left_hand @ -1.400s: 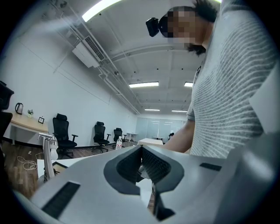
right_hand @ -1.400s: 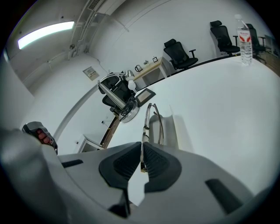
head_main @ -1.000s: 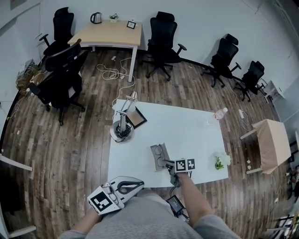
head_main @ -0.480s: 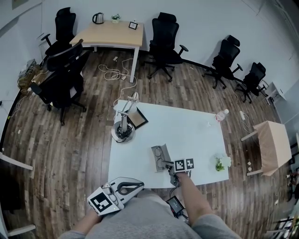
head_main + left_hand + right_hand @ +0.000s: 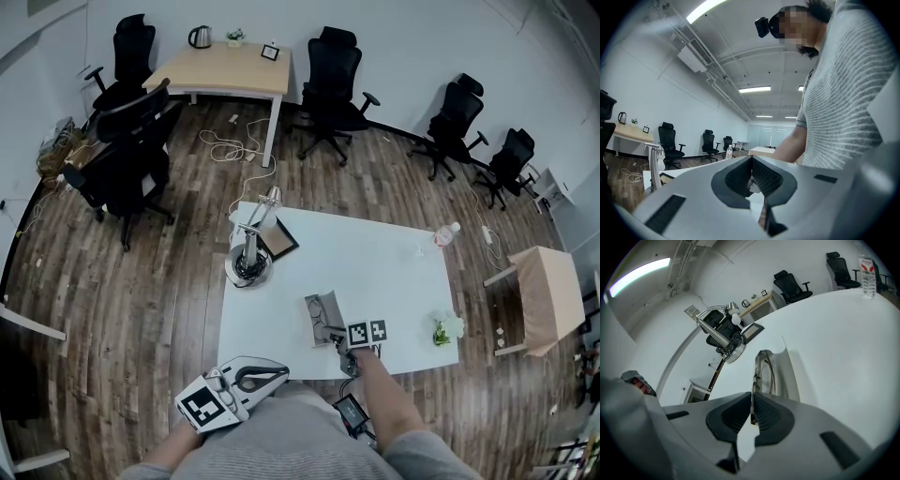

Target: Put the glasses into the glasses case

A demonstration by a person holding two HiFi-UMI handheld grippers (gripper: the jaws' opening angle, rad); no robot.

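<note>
An open grey glasses case [image 5: 322, 307] lies near the front edge of the white table [image 5: 384, 267]. My right gripper [image 5: 339, 337] is just right of it and shut on one temple arm of the glasses [image 5: 764, 367]. In the right gripper view the dark frame hangs over the case's [image 5: 791, 373] open tray, and the arm is pinched between the pads at my right gripper [image 5: 751, 398]. My left gripper [image 5: 274, 371] is held off the table against the person's body. In its own view my left gripper [image 5: 751, 161] is shut with nothing in it.
A silver desk lamp [image 5: 247, 255] and a dark framed panel [image 5: 278, 237] stand at the table's far left. A water bottle [image 5: 446, 231] is at the far right corner and a small plant [image 5: 442, 326] at the near right. Office chairs ring the room.
My right gripper has edged slightly left toward the case with the glasses still in it. The left gripper has stayed put.
</note>
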